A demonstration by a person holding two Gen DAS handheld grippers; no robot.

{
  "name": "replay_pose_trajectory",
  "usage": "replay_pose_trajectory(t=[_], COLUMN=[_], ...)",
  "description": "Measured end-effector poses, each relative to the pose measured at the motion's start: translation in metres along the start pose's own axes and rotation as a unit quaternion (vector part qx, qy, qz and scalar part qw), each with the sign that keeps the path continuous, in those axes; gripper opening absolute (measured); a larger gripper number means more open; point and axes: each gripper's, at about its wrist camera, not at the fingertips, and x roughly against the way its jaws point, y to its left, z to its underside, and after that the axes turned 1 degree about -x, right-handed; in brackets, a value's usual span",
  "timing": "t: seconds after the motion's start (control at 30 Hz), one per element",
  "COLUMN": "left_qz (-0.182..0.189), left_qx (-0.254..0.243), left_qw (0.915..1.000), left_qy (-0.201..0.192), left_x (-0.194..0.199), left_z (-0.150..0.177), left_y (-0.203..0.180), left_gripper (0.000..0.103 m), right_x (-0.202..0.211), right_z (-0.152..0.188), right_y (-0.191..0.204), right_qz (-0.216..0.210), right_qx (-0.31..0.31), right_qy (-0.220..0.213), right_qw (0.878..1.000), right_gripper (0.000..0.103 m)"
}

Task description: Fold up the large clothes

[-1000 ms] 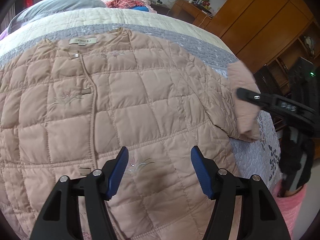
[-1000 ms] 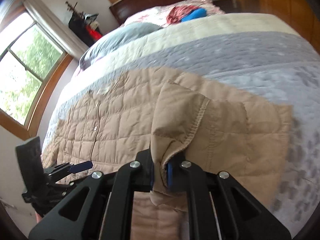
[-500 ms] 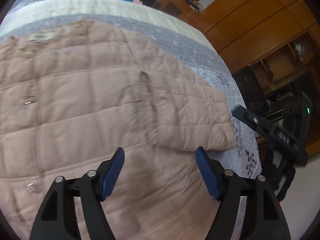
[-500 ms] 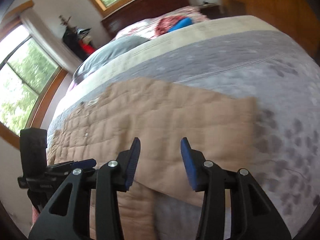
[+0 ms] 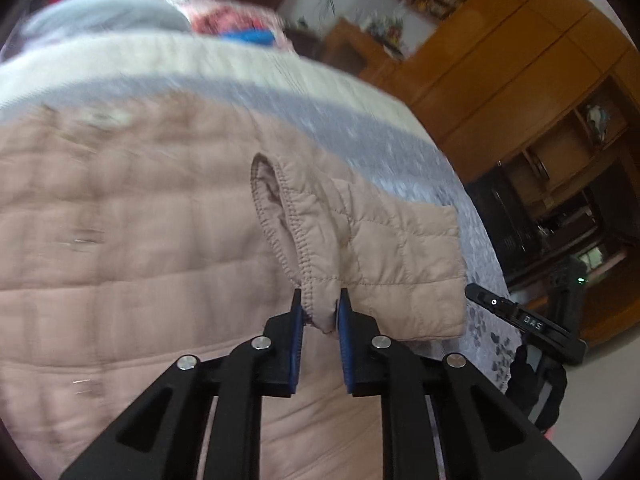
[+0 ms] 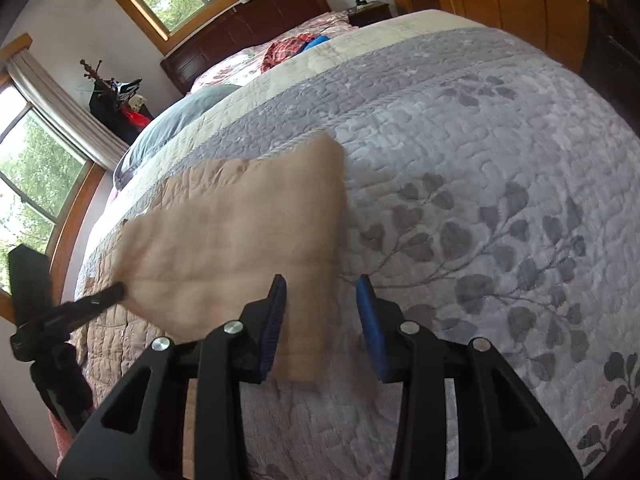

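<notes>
Left gripper (image 5: 319,305), jaws just closed, clamps the sleeve cuff (image 5: 316,304) of the jacket (image 5: 120,240). Right gripper (image 6: 322,300), fingers apart, holds nothing at 3 o'clock. Body folds remain.

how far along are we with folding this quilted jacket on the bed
Early. Done: the beige quilted jacket lies flat on the grey bedspread, one sleeve folded inward. In hand: left gripper pinches the sleeve's cuff; right gripper is open. Left: the body folds.

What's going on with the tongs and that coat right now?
Left tongs just closed on the sleeve cuff. Right tongs open, empty, over the jacket edge. Nothing in the way.
</notes>
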Motion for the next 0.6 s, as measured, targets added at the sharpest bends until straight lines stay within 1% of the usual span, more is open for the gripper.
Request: replay_pose_trajectory(t=[0.07, 0.17, 0.27, 0.33, 0.37, 0.43, 0.47, 0.53, 0.6], left_qz=[-0.021, -0.052, -0.077, -0.109, -0.117, -0.12, -0.122, -0.138, -0.147], left_qx=[0.003, 0.016, 0.024, 0.026, 0.03, 0.046, 0.051, 0.055, 0.064], left_qw=[0.9994, 0.9969, 0.994, 0.9898, 0.9887, 0.9882, 0.9877, 0.9862, 0.9857], left_qy=[-0.028, -0.057, -0.074, -0.088, -0.089, -0.085, -0.083, -0.072, -0.053], left_x=[0.03, 0.065, 0.088, 0.099, 0.102, 0.107, 0.108, 0.103, 0.095], left_z=[0.005, 0.011, 0.015, 0.019, 0.021, 0.025, 0.027, 0.035, 0.04], left_y=[0.018, 0.047, 0.07, 0.087, 0.095, 0.114, 0.122, 0.137, 0.155], left_gripper=[0.016, 0.016, 0.016, 0.016, 0.016, 0.016, 0.016, 0.016, 0.016], right_x=[-0.007, -0.02, -0.037, -0.049, -0.054, -0.065, -0.071, -0.082, -0.093], right_z=[0.001, 0.001, 0.0, 0.001, 0.001, 0.003, 0.003, 0.004, 0.006], right_y=[0.011, 0.033, 0.058, 0.079, 0.087, 0.102, 0.107, 0.113, 0.116], right_qz=[-0.014, -0.043, -0.063, -0.064, -0.063, -0.059, -0.051, -0.033, -0.015], right_qx=[0.009, 0.025, 0.042, 0.064, 0.072, 0.088, 0.095, 0.102, 0.106], right_qy=[0.008, 0.027, 0.048, 0.057, 0.062, 0.072, 0.074, 0.084, 0.092], right_qw=[1.0, 0.998, 0.996, 0.994, 0.993, 0.992, 0.991, 0.991, 0.99], right_gripper=[0.037, 0.037, 0.037, 0.037, 0.037, 0.037, 0.037, 0.033, 0.032])
